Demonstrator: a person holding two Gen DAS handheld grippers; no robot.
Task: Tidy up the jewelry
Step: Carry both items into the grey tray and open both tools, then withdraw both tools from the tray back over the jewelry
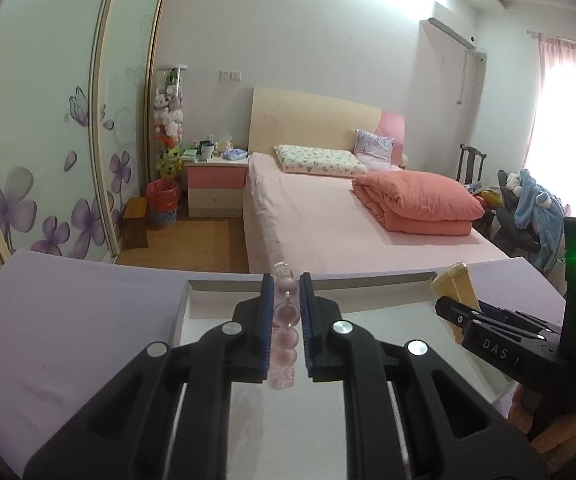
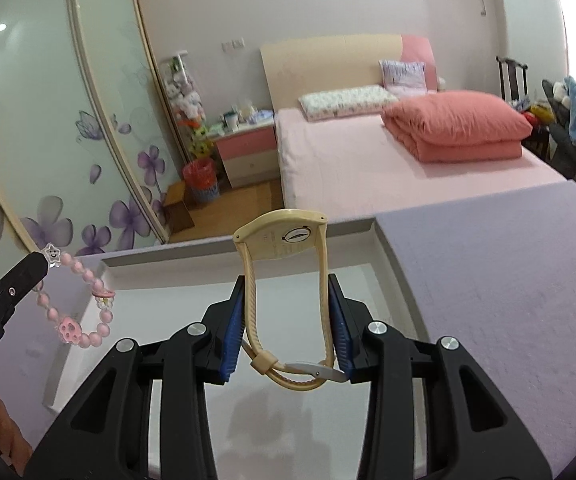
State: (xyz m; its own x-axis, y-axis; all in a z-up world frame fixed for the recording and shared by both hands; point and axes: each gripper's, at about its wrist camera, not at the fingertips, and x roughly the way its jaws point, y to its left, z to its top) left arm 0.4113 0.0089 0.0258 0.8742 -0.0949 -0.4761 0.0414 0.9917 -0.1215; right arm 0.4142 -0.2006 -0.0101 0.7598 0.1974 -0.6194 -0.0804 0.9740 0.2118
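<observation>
My left gripper (image 1: pixel 286 286) is shut on a pink bead bracelet (image 1: pixel 285 330), whose beads run between the blue pads. In the right wrist view the same bracelet (image 2: pixel 78 312) hangs as a loop with a white star charm from the left gripper (image 2: pixel 46 258). My right gripper (image 2: pixel 286 292) is shut on a cream wristwatch (image 2: pixel 284 240), strap squeezed between the pads, case back up and facing the camera. In the left wrist view the right gripper (image 1: pixel 453 312) with the watch (image 1: pixel 453 288) is at the right. Both hover over a shallow white tray (image 2: pixel 385 256).
The tray (image 1: pixel 186 304) sits on a lavender tabletop (image 2: pixel 507 280). Beyond the table edge are a pink bed (image 1: pixel 327 216), a nightstand (image 1: pixel 216 184), a sliding wardrobe with flower prints (image 1: pixel 48 152) and a chair with clothes (image 1: pixel 527 208). A hand (image 1: pixel 547 424) grips the right tool.
</observation>
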